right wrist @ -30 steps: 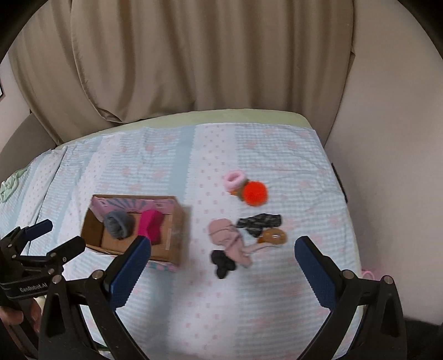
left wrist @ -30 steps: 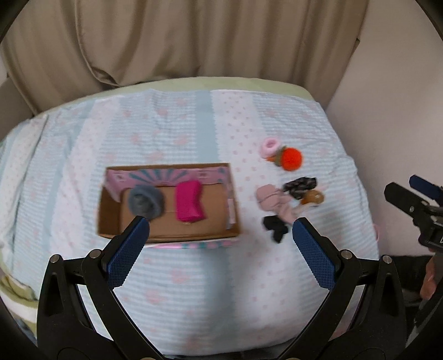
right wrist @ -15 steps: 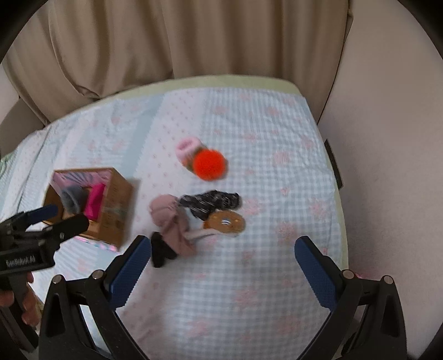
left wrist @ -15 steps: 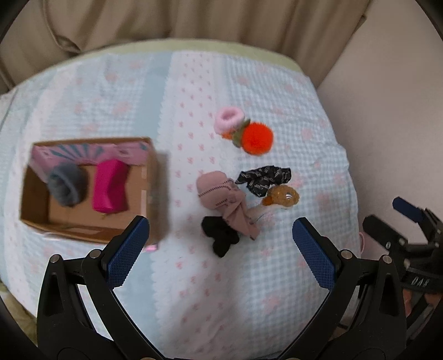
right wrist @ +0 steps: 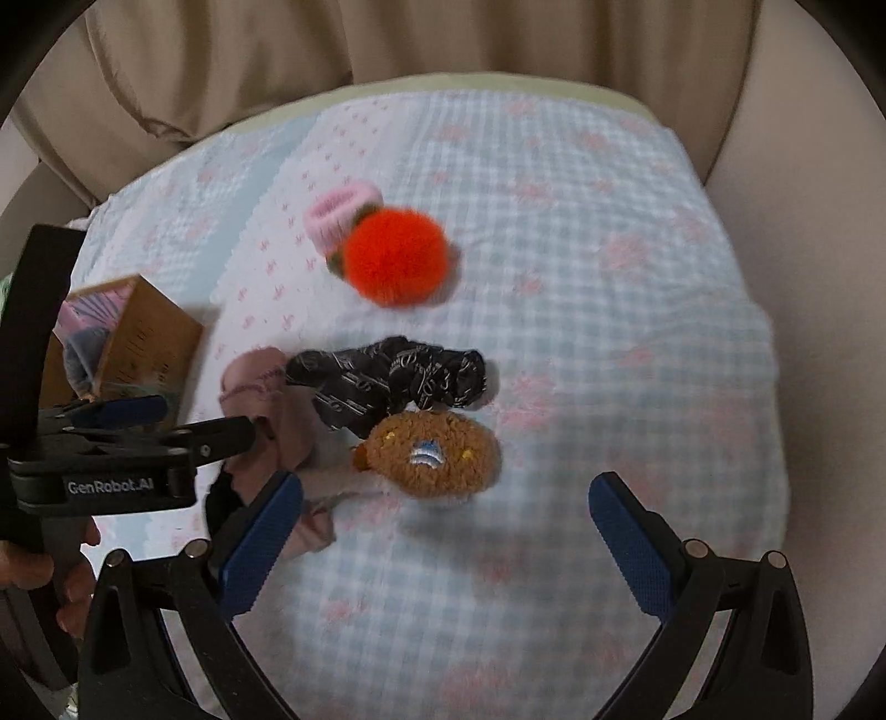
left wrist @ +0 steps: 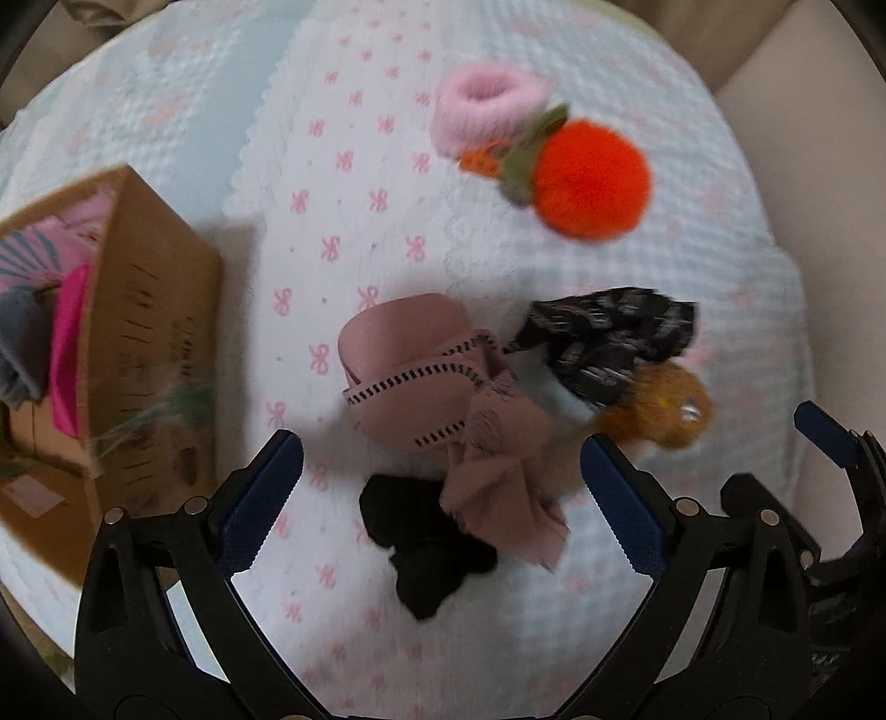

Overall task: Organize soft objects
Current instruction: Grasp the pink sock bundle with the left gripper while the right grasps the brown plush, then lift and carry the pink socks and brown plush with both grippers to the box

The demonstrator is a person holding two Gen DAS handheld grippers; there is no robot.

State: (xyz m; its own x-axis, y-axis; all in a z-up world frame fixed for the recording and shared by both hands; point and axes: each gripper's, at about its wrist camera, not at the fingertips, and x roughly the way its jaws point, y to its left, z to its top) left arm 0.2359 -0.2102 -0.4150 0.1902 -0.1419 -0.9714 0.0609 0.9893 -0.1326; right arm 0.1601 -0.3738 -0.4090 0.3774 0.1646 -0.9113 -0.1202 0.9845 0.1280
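- Left claw [left wrist: 440, 482]: released, blue pads spread wide, hovering above the dusty-pink sock [left wrist: 443, 387] and the black sock [left wrist: 426, 545]; nothing between the pads.
- Right claw [right wrist: 446, 520]: released, pads wide apart, poised near the brown plush toy [right wrist: 434, 454]; nothing held.
- Soft objects lie in a loose cluster on the bed [right wrist: 609, 332], which carries a pale checked and dotted cover.
- Dusty-pink sock: centre of the cluster, its lower end overlapping the black sock at the near side.
- Black patterned scrunchie [right wrist: 398, 376]: just right of the pink sock, touching the brown plush toy on its near side.
- Orange pom-pom [left wrist: 590, 180] with green leaves: farther back, touching the pink fuzzy ring [left wrist: 487, 111].
- Cardboard box [left wrist: 149, 343]: left of the cluster, apart from it; holds a magenta item [left wrist: 69, 343] and a grey item [left wrist: 19, 354].
- Beige curtain [right wrist: 387, 44]: behind the bed's far edge.
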